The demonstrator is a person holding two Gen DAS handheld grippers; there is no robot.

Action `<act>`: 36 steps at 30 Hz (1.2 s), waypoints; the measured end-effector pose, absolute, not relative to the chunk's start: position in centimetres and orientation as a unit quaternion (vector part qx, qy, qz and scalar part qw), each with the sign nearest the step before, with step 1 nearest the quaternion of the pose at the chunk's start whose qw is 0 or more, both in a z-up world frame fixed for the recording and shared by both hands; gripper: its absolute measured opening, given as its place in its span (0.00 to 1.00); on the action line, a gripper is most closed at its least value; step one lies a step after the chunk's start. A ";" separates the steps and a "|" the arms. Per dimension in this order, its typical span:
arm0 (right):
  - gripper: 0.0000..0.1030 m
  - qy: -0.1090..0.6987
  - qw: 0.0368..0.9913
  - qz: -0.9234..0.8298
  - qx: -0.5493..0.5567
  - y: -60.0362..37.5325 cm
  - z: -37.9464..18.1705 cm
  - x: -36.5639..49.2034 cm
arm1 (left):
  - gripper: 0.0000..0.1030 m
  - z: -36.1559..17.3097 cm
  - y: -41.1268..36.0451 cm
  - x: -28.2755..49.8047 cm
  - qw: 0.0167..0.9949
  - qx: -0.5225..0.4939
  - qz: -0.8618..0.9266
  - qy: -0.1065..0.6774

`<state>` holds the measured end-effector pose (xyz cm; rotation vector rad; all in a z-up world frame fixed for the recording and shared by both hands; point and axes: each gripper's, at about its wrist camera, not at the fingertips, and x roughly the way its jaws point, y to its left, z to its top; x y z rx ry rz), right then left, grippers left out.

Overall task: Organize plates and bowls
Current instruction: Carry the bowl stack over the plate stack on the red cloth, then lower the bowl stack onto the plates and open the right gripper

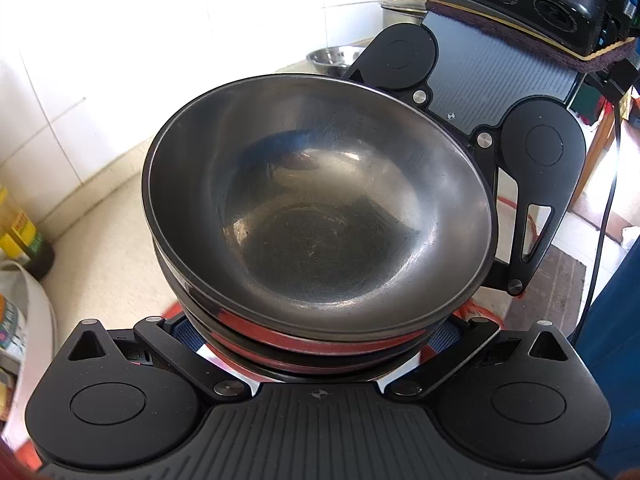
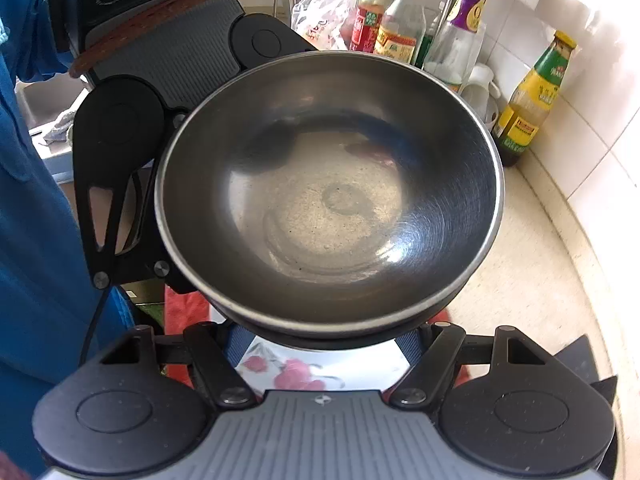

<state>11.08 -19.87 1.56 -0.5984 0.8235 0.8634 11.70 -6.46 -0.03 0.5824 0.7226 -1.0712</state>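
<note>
While you hold the stack of metal bowls (image 1: 316, 208) between your left gripper (image 1: 316, 344) and right gripper (image 2: 320, 344), jaws gripping underneath, a pale counter (image 2: 532, 280), white tiled wall (image 2: 592, 128) and sauce bottles (image 2: 400, 24) surround it.

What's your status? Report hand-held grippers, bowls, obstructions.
Left hand-held gripper and right hand-held gripper clamped on bowl stack, opposite sides. Stack tilted. Sauce bottles stand beyond it.

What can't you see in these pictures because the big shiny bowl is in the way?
- Left wrist view: the round grey steel bowl hides the left tongs' tips, so their grip is unclear.
- Right wrist view: the bowl covers the right tongs' tips.
- The white flowered plate underneath shows only a sliver.
- How many dishes are stacked is unclear.
</note>
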 end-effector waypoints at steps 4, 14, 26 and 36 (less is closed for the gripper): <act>0.68 0.389 0.788 0.392 -0.272 -18.9 0.1 11.9 | 1.00 -0.5 -7.1 12.5 0.755 0.271 -0.491 0.338; 0.67 0.409 0.802 0.354 -0.254 -17.6 -2.9 11.9 | 1.00 -3.1 -8.0 15.2 0.752 0.281 -0.483 0.350; 0.67 0.415 0.812 0.337 -0.234 -18.0 -3.7 10.9 | 1.00 -4.9 -9.2 15.6 0.752 0.281 -0.475 0.361; 0.67 0.411 0.819 0.331 -0.226 -18.0 -3.9 11.1 | 1.00 -6.1 -9.0 15.4 0.758 0.275 -0.471 0.359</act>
